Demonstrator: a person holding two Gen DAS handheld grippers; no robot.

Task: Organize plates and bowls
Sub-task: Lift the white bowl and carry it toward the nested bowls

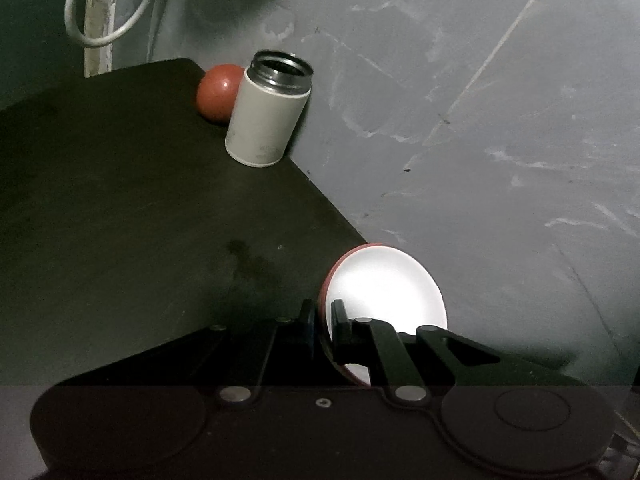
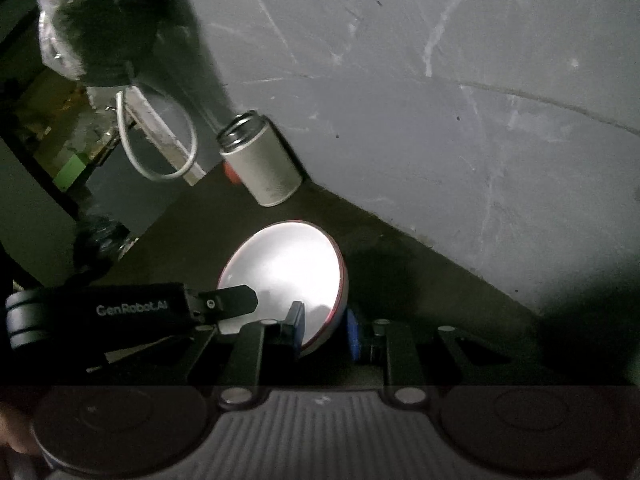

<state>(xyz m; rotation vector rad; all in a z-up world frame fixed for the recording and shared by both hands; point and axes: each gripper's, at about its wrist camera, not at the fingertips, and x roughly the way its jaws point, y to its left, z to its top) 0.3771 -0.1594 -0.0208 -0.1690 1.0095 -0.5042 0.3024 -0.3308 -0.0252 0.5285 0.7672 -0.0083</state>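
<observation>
Through the left wrist camera I see my left claw (image 1: 323, 326) clamped on the rim of a round bowl with a white inside and a red outside (image 1: 386, 288); one finger sits against the red outer wall, the other inside against the white face. The bowl is tipped on edge, at the edge of the dark matte counter (image 1: 120, 208), partly over the grey marbled floor (image 1: 500, 120). Farther along the counter stands a grey cylindrical flask with an open steel mouth (image 1: 267, 114), near the counter's edge, and just behind it, touching or nearly so, is a glossy red rounded bowl turned over (image 1: 218, 92). A looped white cable (image 1: 108, 8) hangs at the top left.

Through the right wrist camera my right claw (image 2: 325, 330) also grips the same bowl (image 2: 288, 272) by its rim, a black finger on the white inside and a blue-padded finger (image 2: 354, 332) on the outside. The left claw (image 2: 224, 300), marked GenRobot.AI, reaches in from the left and overlaps the bowl's opposite rim. The flask (image 2: 260, 160) stands beyond the bowl, apart from it, with a sliver of the red bowl (image 2: 231, 172) showing beside it. The cable (image 2: 160, 148) loops to its left, and a crumpled clear plastic bag (image 2: 92, 20) fills the top left corner.
</observation>
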